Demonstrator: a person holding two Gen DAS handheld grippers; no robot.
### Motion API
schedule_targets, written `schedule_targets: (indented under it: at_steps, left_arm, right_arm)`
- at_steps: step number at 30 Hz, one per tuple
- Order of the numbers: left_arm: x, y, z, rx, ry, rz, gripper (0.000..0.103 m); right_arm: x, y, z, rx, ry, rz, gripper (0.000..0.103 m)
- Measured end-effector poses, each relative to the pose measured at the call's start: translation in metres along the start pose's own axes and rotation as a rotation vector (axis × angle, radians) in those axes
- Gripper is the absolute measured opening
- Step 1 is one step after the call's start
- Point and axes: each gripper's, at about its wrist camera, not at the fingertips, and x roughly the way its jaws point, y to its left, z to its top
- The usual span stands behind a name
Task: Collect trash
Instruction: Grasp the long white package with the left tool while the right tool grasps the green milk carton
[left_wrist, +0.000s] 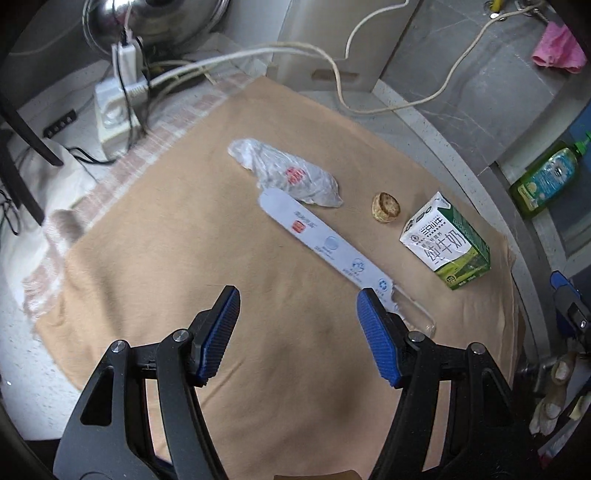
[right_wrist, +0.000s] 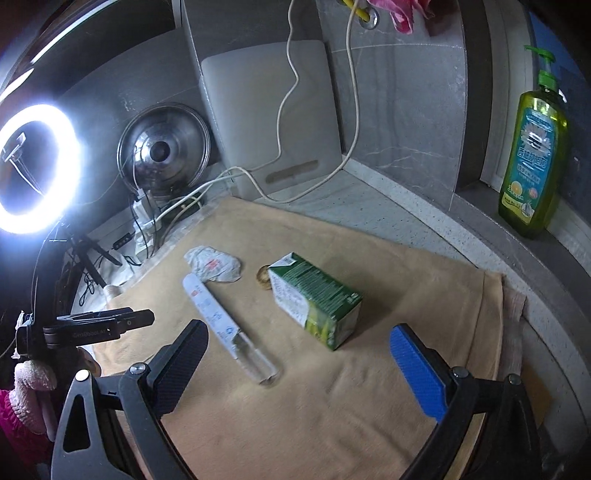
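Observation:
On a tan cloth (left_wrist: 177, 258) lie a crumpled clear plastic wrapper (left_wrist: 284, 173), a long white paper sleeve with a clear plastic end (left_wrist: 325, 243), a small brown round piece (left_wrist: 386, 206) and a green and white milk carton (left_wrist: 445, 242). My left gripper (left_wrist: 297, 317) is open and empty, just short of the sleeve's near end. In the right wrist view the wrapper (right_wrist: 212, 267), sleeve (right_wrist: 221, 321), round piece (right_wrist: 263, 276) and carton (right_wrist: 314, 304) lie ahead. My right gripper (right_wrist: 295, 354) is open and empty, near the carton.
A power strip with plugs and cables (left_wrist: 118, 107) sits at the cloth's far left. A steel pot lid (right_wrist: 164, 147) and a white cutting board (right_wrist: 273, 114) lean on the wall. A green dish soap bottle (right_wrist: 532, 147) stands on the right ledge. A ring light (right_wrist: 37, 166) glows at left.

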Motion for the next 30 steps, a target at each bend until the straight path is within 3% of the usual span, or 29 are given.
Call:
schedule_targets:
  at_steps: [8, 15, 20, 26, 28, 30]
  left_arm:
    - [0.049, -0.022, 0.018, -0.167, 0.098, -0.043, 0.068]
    - [0.078, -0.036, 0.026, -0.221, 0.128, 0.02, 0.068]
    - [0.085, -0.051, 0.028, -0.174, 0.111, 0.091, 0.067]
    - [0.087, -0.055, 0.024, -0.121, 0.085, 0.174, 0.042]
    - [0.086, -0.05, 0.024, -0.132, 0.081, 0.182, 0.022]
    - [0.085, -0.04, 0.025, -0.156, 0.078, 0.163, 0.014]
  right_arm:
    - [0.043, -0.018, 0.02, -0.05, 0.072, 0.024, 0.1]
    - [0.07, -0.024, 0.027, -0.081, 0.12, 0.036, 0.1]
    - [0.086, -0.023, 0.031, -0.124, 0.153, 0.035, 0.1]
    - [0.106, -0.015, 0.037, -0.188, 0.188, 0.025, 0.1]
    - [0.115, -0.013, 0.038, -0.208, 0.206, 0.02, 0.1]
    - [0.124, -0.01, 0.038, -0.232, 0.226, 0.012, 0.099]
